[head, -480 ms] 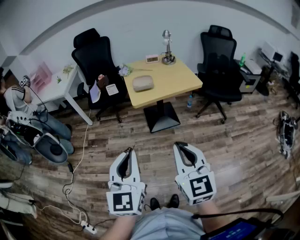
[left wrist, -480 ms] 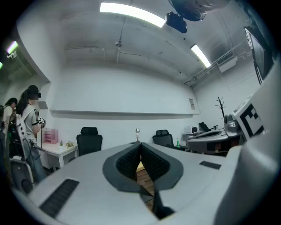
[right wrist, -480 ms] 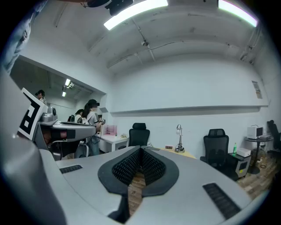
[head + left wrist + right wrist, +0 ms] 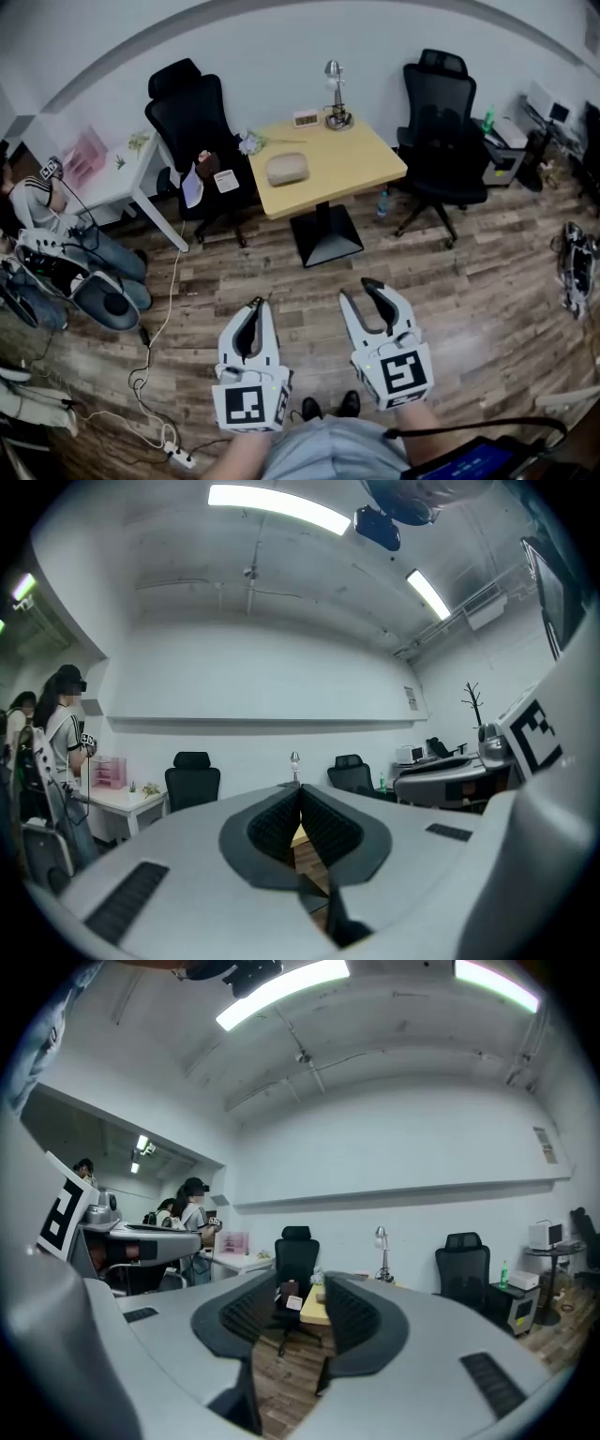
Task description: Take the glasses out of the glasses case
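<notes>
The beige glasses case (image 4: 287,168) lies shut on the wooden table (image 4: 356,159) across the room, well beyond both grippers. My left gripper (image 4: 256,307) is held level over the floor with its jaws together and nothing in them; in the left gripper view (image 4: 300,794) the tips meet. My right gripper (image 4: 362,292) is beside it, also level, its jaws parted and empty. In the right gripper view (image 4: 302,1288) the table (image 4: 313,1305) shows through the gap.
Two black office chairs (image 4: 192,108) (image 4: 441,98) flank the table. A desk lamp (image 4: 334,89) and a small clock (image 4: 304,117) stand at its far edge. A white desk (image 4: 122,178) and a seated person (image 4: 37,211) are at the left. Cables and a power strip (image 4: 176,457) lie on the wood floor.
The right gripper's jaws have parted; half a second ago they were together. The left gripper has stayed shut and in place.
</notes>
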The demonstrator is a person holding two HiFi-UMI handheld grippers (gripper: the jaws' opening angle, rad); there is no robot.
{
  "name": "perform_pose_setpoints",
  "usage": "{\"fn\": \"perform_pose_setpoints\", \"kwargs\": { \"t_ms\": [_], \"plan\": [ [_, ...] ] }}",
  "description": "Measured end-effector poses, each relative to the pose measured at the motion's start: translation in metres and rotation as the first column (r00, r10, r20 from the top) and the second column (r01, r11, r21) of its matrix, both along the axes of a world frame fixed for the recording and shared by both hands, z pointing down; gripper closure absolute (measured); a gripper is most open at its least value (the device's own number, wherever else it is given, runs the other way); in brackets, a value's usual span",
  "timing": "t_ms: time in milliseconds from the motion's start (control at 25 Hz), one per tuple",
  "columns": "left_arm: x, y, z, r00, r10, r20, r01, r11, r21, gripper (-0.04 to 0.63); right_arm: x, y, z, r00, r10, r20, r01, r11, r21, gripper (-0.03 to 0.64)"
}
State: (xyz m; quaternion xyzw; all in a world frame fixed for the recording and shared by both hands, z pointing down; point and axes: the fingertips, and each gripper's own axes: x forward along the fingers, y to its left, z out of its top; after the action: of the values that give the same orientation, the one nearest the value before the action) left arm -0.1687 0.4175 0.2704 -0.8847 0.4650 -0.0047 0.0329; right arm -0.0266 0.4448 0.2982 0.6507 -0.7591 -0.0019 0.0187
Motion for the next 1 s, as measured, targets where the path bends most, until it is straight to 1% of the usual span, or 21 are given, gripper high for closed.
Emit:
{"fn": "perform_pose_setpoints", "kwargs": {
  "t_ms": [40,80,400,600,800,1000],
  "plan": [
    [0.002,0.000,0.001,1.000,-0.002,0.002,0.002,1.000,0.001,0.589,0.001,-0.001,0.001,1.000,-0.009,0.000,0.009,1.000,-0.004,0.399],
    [0.004,0.001,0.001,1.000,-0.004,0.005,0.004,1.000,0.002,0.589,0.003,-0.001,0.002,1.000,-0.015,-0.002,0.015,1.000,-0.004,0.385],
    [0.027,0.002,0.004,1.000,-0.019,0.017,0.018,1.000,0.004,0.589,0.029,-0.006,0.005,1.000,-0.024,-0.009,0.024,1.000,-0.001,0.387],
    [0.032,-0.009,0.010,0.999,-0.029,0.019,0.029,1.000,-0.005,0.589,0.040,-0.016,0.011,1.000,-0.024,-0.004,0.024,1.000,-0.010,0.390],
    [0.037,-0.036,0.020,0.999,-0.037,0.014,0.038,0.999,-0.030,0.589,0.048,-0.044,0.018,1.000,-0.027,-0.006,0.026,0.999,-0.026,0.391],
    [0.040,-0.080,0.035,0.999,-0.040,0.017,0.041,0.997,-0.062,0.589,0.054,-0.087,0.030,1.000,-0.023,-0.005,0.023,0.998,-0.050,0.391]
  ]
}}
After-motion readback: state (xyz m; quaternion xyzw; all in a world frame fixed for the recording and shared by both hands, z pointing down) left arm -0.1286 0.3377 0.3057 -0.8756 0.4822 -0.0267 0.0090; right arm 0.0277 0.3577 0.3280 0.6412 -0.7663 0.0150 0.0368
